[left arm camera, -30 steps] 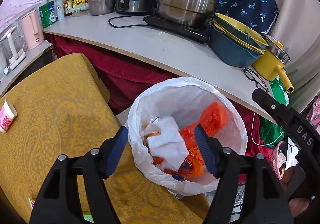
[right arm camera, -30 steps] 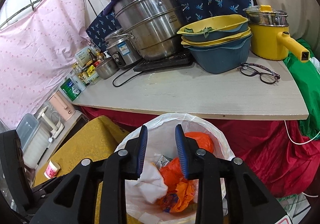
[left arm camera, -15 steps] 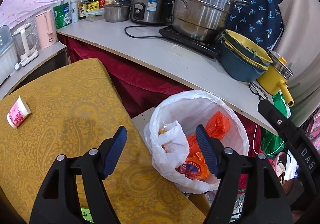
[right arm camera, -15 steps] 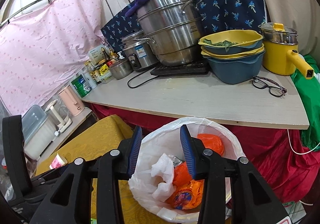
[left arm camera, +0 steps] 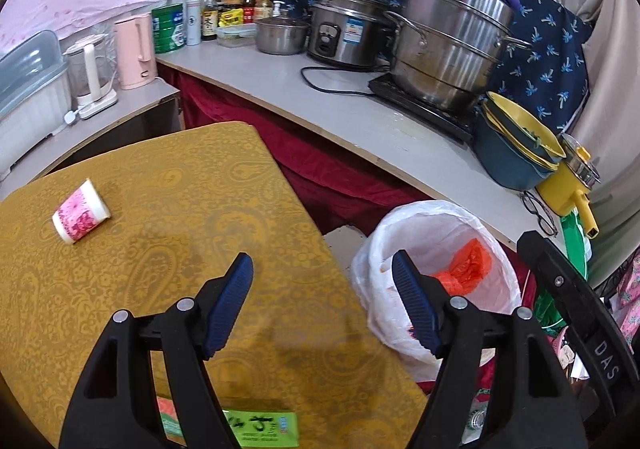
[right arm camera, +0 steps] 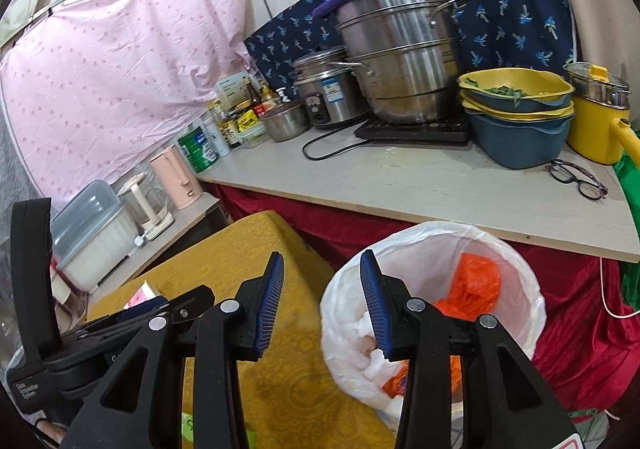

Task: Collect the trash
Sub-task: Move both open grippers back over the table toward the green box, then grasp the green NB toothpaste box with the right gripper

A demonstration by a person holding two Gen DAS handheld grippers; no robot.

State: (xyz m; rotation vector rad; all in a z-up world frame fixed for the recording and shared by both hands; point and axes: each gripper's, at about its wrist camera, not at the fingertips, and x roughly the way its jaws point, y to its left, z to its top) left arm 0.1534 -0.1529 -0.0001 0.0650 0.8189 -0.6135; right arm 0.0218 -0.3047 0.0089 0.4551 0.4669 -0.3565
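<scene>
You're swinging both empty, parted grippers, left (left arm camera: pixel 322 303) and right (right arm camera: pixel 322 305), from the lined bin (left arm camera: pixel 496 233) toward the tipped paper cup (left arm camera: pixel 81 216), probably next.

Both grippers' views swung from the bin (left arm camera: pixel 436 277) toward the table (left arm camera: pixel 168 249).

The right gripper (right arm camera: pixel 322 307), jaws parted and empty, hangs between the yellow-clothed table's (right arm camera: pixel 256 249) corner and the white-lined trash bin (right arm camera: pixel 516 261).
</scene>
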